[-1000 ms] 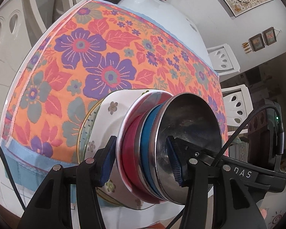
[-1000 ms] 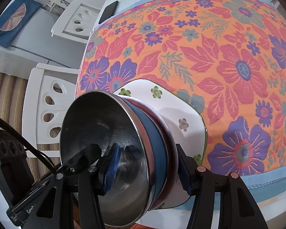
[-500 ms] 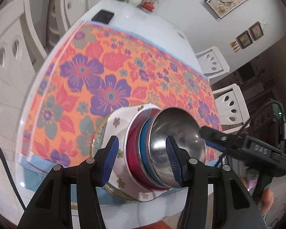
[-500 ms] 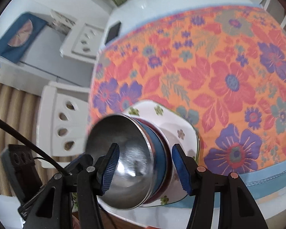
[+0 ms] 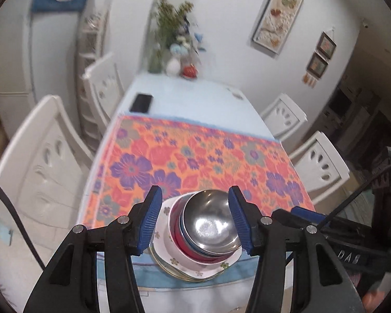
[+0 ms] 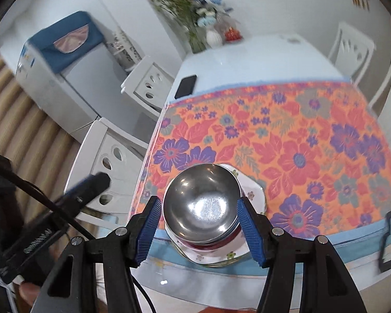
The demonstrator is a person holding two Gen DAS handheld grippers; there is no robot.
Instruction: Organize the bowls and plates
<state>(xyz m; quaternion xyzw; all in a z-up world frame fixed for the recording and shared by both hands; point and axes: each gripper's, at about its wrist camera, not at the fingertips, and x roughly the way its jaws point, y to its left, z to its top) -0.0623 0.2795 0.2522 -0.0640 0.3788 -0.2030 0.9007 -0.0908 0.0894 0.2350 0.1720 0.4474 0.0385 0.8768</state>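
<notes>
A stack stands on the floral cloth [image 5: 195, 156] at the table's near edge. A steel bowl [image 5: 211, 224] sits on top, over a blue bowl, a red bowl [image 5: 179, 242] and white flowered plates [image 5: 166, 250]. My left gripper [image 5: 194, 193] hangs above the stack, its jaws opening and its pads clear of the stack. My right gripper [image 6: 198, 202] hovers over the same steel bowl [image 6: 200, 203] and plates [image 6: 250, 190], jaws also opening, touching nothing. Each gripper shows at the edge of the other's view: the right gripper [image 5: 299, 212] and the left gripper [image 6: 91, 185].
A black phone [image 5: 141, 102] lies on the bare white table [image 5: 195, 99] beyond the cloth. Flowers in vases [image 5: 174, 52] stand at the far end. White chairs [image 5: 39, 169] [image 5: 320, 167] line both sides. A fridge [image 6: 65, 78] stands at the left.
Both grippers have risen and drawn back from the stack, which stays on the cloth. A second ago their fingers reached around it, one inside the steel bowl. Both views have rolled upright.
</notes>
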